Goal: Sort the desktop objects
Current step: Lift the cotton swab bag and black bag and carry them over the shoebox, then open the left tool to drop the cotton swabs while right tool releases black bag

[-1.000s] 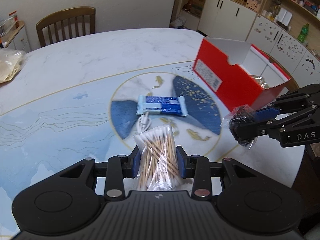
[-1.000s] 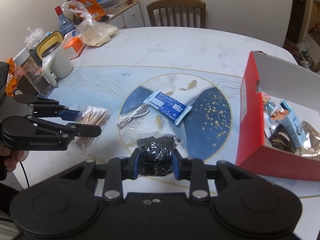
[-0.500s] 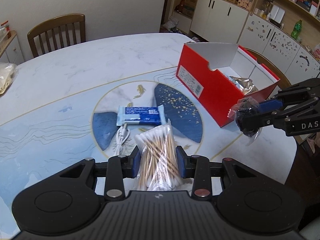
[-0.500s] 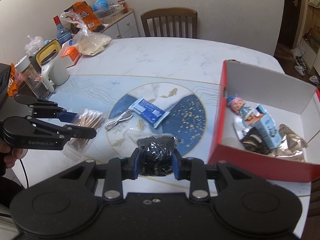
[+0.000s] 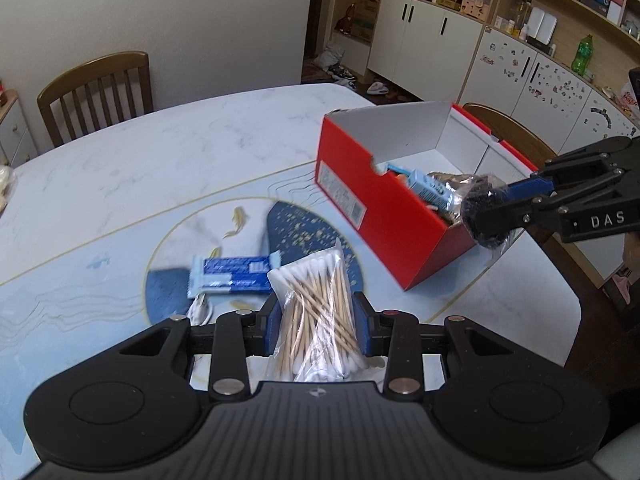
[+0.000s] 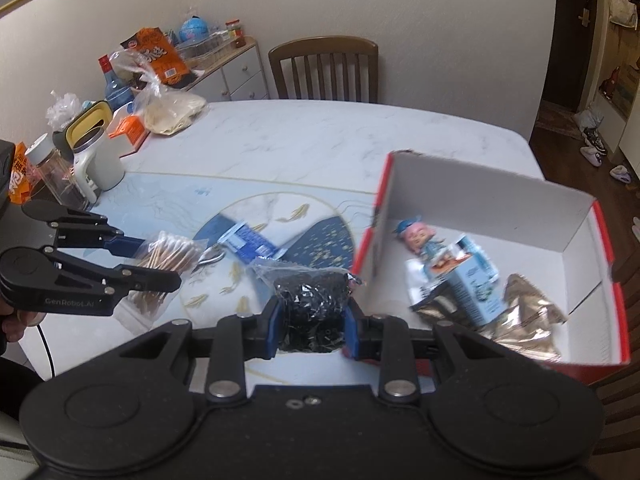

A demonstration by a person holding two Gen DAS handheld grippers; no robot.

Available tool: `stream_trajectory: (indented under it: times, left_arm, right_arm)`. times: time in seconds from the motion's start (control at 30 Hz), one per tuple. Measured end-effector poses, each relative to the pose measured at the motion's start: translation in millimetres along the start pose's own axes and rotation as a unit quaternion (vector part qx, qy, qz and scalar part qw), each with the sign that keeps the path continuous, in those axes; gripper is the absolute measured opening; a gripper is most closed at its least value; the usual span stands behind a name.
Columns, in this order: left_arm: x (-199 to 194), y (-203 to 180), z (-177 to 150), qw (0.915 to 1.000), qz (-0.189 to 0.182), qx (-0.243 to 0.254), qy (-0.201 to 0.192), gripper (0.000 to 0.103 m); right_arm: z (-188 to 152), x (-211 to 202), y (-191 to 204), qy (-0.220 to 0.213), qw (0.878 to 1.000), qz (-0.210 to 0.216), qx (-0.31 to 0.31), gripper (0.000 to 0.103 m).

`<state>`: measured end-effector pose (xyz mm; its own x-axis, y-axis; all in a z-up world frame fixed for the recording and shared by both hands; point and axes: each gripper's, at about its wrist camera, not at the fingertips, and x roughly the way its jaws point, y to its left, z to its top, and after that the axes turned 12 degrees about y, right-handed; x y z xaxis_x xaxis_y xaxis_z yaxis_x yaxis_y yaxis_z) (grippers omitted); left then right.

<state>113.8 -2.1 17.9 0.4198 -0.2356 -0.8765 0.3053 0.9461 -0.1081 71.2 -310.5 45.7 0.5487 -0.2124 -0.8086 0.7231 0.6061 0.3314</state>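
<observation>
My left gripper (image 5: 316, 322) is shut on a clear bag of cotton swabs (image 5: 316, 316), held above the table. My right gripper (image 6: 312, 322) is shut on a clear bag of small black pieces (image 6: 310, 300), hanging by the near corner of the red box (image 6: 370, 240). The left wrist view shows that black bag (image 5: 482, 220) at the box's (image 5: 384, 224) right front corner. A doll (image 6: 416, 238), a light blue carton (image 6: 474, 284) and a shiny foil bag (image 6: 520, 316) lie inside the box. A blue snack bar (image 5: 230, 274) and a white cable (image 5: 200, 310) lie on the table.
The marble table (image 5: 180, 152) has a round blue fish pattern. Jars, a white jug (image 6: 94, 156) and food bags crowd its far left edge. Wooden chairs (image 5: 96, 92) stand behind the table; white cabinets line the wall beyond the box.
Both grippers have risen and moved toward the red box with their bags. The box now sits closer and its inside shows more fully in the right wrist view.
</observation>
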Motion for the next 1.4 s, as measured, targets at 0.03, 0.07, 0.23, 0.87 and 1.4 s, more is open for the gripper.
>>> stream_trajectory:
  times: [0.03, 0.07, 0.23, 0.87, 1.4]
  left_arm:
    - [1.3, -2.6, 3.5, 1.0, -0.004, -0.002, 0.0, 0.035]
    - [2.9, -5.2, 6.8, 1.0, -0.006, -0.004, 0.0, 0.035]
    - [8.3, -20.1, 26.7, 1.0, -0.009, -0.004, 0.0, 0.035]
    - [50.3, -87.6, 99.6, 0.9987, -0.017, 0.048, 0.003, 0.035]
    - [105.9, -123.0, 136.1, 0.9964, -0.005, 0.077, 0.035, 0.035]
  right_arm:
    - [0.9, -1.8, -5.0, -0.002, 1.0, 0.0, 0.0, 0.03]
    - [2.2, -3.3, -10.2, -0.003, 1.0, 0.0, 0.0, 0.03]
    - [6.7, -9.6, -34.5, -0.006, 1.0, 0.001, 0.002, 0.03]
    - [9.7, -6.8, -121.4, 0.004, 0.999, -0.027, 0.021, 0.03]
    - [18.2, 14.9, -160.8, 0.029, 0.999, -0.033, 0.025, 0.03]
